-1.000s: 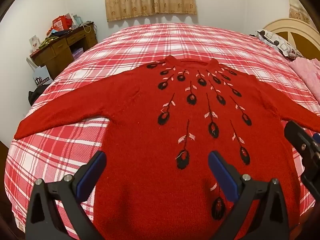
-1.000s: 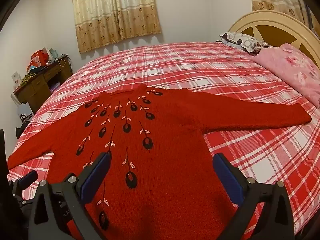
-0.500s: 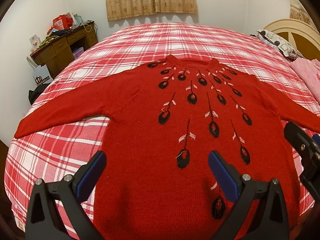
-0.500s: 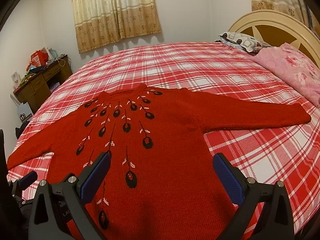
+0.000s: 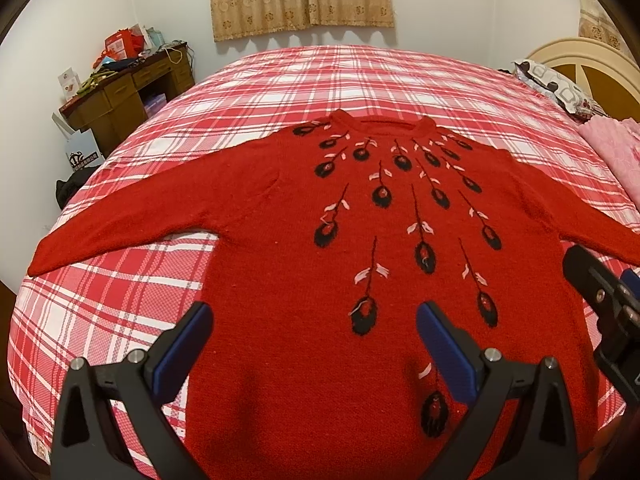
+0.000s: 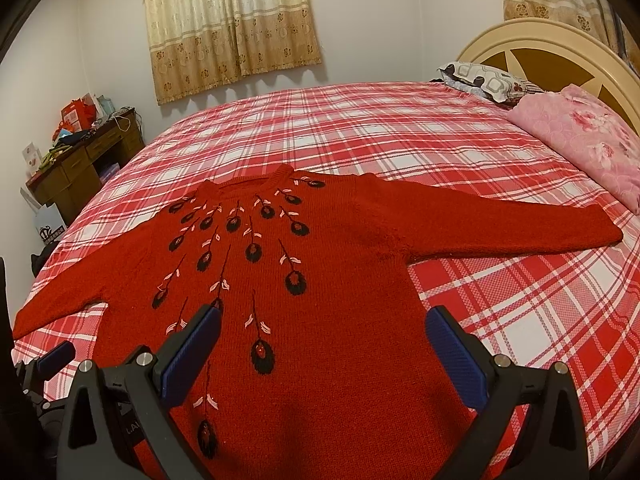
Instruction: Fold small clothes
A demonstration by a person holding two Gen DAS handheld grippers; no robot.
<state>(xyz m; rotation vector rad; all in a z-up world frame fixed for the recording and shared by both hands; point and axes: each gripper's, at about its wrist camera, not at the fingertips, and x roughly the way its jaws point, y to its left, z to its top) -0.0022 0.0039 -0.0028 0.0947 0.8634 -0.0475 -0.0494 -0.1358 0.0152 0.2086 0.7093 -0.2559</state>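
A red knit sweater (image 5: pixel 280 264) with black feather motifs lies flat, front up, on the plaid bed, both sleeves spread out; it also shows in the right wrist view (image 6: pixel 352 320). My left gripper (image 5: pixel 314 320) is open and empty, hovering above the sweater's lower left part. My right gripper (image 6: pixel 322 324) is open and empty above the lower right part. The right gripper's finger shows at the right edge of the left wrist view (image 5: pixel 592 280). The left gripper's blue pad shows at the left of the right wrist view (image 6: pixel 56 356).
The red and white plaid bedspread (image 5: pixel 352 76) covers the bed. A pink folded quilt (image 6: pixel 584 140) and patterned pillow (image 6: pixel 484 80) lie by the headboard (image 6: pixel 540 48). A cluttered wooden desk (image 5: pixel 128 92) stands at the far left wall.
Both views have shifted very slightly. The sweater has not moved and both grippers stay open.
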